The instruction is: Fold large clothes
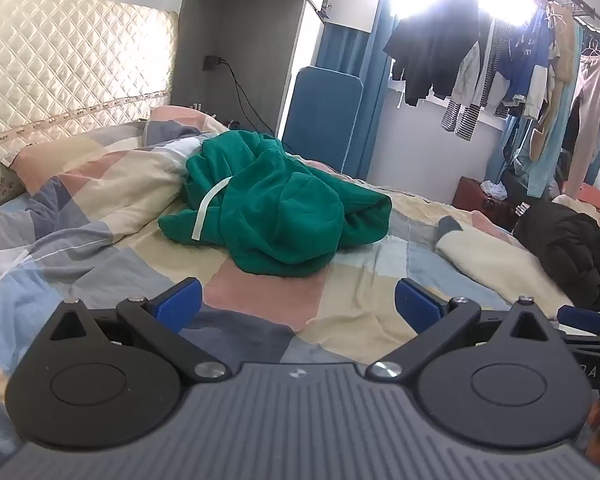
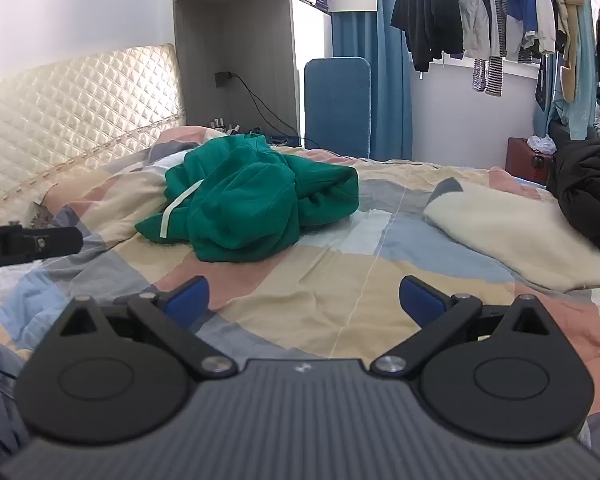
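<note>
both my grippers, left gripper (image 1: pixel 298 300) and right gripper (image 2: pixel 304 298), gape wide, empty, above patchwork quilt (image 1: pixel 100 184); crumpled green fleece hoodie (image 1: pixel 276 204) lies ahead, untouched.

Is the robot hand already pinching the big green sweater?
No, the crumpled green fleece sweater lies loose on the patchwork quilt, well ahead of the left gripper, whose blue-tipped jaws stand wide apart with nothing between them.
</note>
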Available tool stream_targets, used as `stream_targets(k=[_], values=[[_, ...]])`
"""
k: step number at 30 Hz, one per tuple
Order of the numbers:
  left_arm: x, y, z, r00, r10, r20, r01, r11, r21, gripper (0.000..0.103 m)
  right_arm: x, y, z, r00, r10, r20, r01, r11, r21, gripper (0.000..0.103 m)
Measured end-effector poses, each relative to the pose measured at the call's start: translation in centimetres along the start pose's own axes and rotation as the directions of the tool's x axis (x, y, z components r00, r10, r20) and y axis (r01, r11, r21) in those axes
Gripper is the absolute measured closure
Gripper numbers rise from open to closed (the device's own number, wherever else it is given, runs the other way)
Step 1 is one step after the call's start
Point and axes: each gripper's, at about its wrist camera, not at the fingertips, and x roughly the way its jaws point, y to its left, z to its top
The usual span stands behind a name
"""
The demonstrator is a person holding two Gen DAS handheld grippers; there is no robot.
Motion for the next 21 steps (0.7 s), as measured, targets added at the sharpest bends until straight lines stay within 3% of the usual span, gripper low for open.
stream_targets(k=[21], values=[[0.10,-0.16,0.00,1.000,0.012,0.006,-0.012,1.000,0.015,0.000,0.04,-0.35,-0.19,1.000,-0.004,-0.005,0.004,1.000,0.021,0.000]])
